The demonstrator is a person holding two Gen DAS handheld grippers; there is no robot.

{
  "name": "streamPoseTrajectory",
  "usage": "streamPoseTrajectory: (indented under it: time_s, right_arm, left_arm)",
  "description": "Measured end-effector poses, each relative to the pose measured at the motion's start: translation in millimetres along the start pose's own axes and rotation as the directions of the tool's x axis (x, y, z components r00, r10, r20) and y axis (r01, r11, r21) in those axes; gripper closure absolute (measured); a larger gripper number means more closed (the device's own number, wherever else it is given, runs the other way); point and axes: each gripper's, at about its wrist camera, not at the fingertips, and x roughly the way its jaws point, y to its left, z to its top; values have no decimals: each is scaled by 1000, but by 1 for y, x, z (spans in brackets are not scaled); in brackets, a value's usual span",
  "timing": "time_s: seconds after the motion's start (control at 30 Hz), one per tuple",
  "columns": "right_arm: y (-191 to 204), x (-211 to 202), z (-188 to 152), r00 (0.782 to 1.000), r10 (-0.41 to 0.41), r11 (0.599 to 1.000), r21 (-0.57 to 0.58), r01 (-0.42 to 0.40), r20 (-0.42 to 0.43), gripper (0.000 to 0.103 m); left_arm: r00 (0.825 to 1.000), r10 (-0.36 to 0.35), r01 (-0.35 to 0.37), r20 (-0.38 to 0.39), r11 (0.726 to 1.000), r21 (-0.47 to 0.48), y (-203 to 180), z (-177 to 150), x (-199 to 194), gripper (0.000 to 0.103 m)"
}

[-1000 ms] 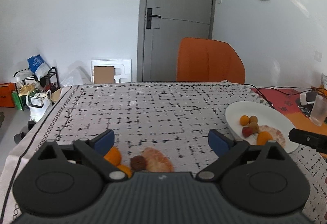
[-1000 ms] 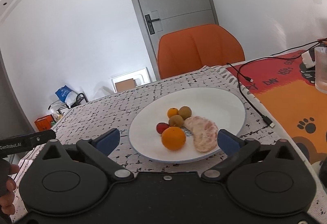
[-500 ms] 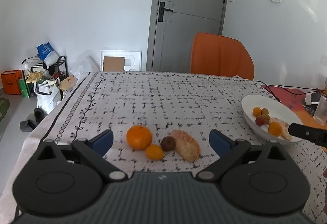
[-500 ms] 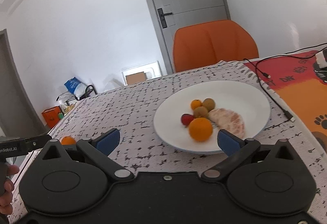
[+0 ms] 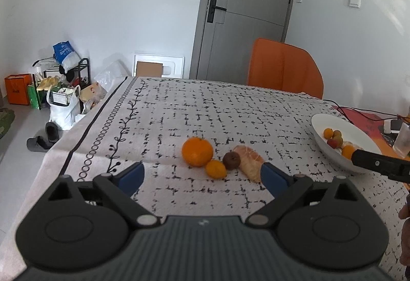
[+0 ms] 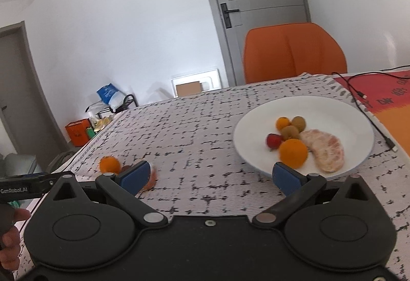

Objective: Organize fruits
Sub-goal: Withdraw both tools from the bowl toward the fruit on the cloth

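Tablecloth (image 5: 205, 112) fills mid-frame. White plate (image 6: 333, 112) at right holds five fruits. Left gripper (image 5: 202, 176) and right gripper (image 6: 211, 176) — jaws apart, empty. Orange (image 5: 197, 155), small citrus (image 5: 216, 168), brown fruit (image 5: 231, 160), peeled segment (image 5: 248, 159) cluster centre — on cloth.

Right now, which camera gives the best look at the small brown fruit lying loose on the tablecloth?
The left wrist view: the brown fruit sits unobstructed between the small orange and the peeled segment. The right wrist view shows only a blurred sliver beside its finger.
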Motion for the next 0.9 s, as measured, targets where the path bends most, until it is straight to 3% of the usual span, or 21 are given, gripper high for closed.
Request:
streamPoseTrajectory:
  time_s: [0.47,0.9]
  right_arm:
    - [39,20,-6,993,99,990,-90,-105,-72,2]
    - [62,51,-6,981,141,978,-133,-159,-135,27]
  left_arm:
    - [1000,11,-11,1,999,-50,26,-4,-7,6]
    - [1000,21,-21,3,996,-87,45,-8,-2,8]
